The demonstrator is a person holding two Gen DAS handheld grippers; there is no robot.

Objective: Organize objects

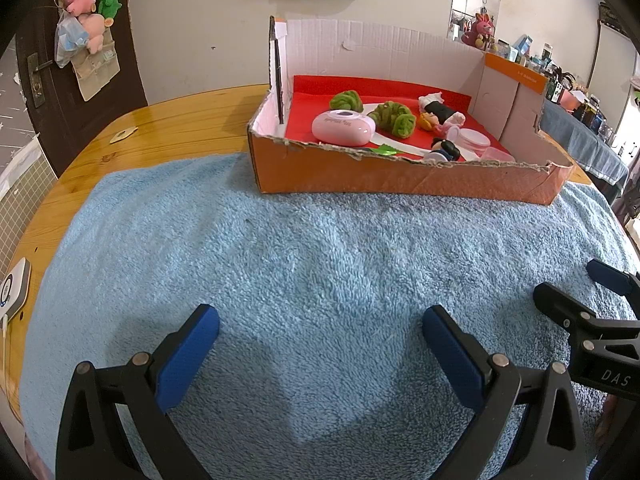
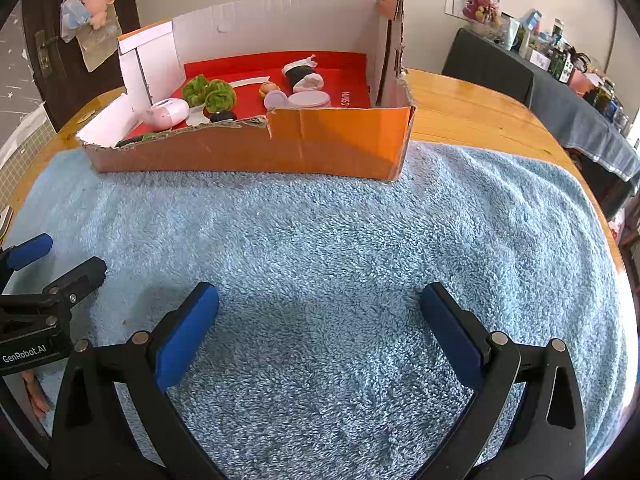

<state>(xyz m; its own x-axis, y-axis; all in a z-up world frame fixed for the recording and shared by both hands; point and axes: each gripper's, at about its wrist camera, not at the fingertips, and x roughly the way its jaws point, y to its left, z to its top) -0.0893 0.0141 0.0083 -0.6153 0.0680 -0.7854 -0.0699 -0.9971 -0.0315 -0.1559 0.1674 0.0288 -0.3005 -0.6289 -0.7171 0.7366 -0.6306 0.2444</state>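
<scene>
Two grippers hover low over a blue towel (image 1: 320,248) spread on the wooden tabletop (image 1: 168,120). Seen from its own camera, the left gripper (image 1: 320,344) has its jaws wide apart with nothing between them; the right gripper (image 2: 319,320) shows the same, jaws spread and empty. Each tool appears at the edge of the other's view, the right one at 3 o'clock from the left.

At 12 o'clock from both stands an orange cardboard box (image 1: 400,176), its near wall torn low, resting partly on the towel's far edge. Inside, on a red lining (image 1: 312,88), lie a pink oval case (image 1: 344,128) at the box's 9 o'clock side, two green fuzzy balls (image 1: 390,114) just beside it, a black-and-white doll (image 1: 440,110) toward the back, a small dark-haired figurine (image 1: 444,150) near the front wall, and a round pink lid (image 1: 474,138) next to it.
</scene>
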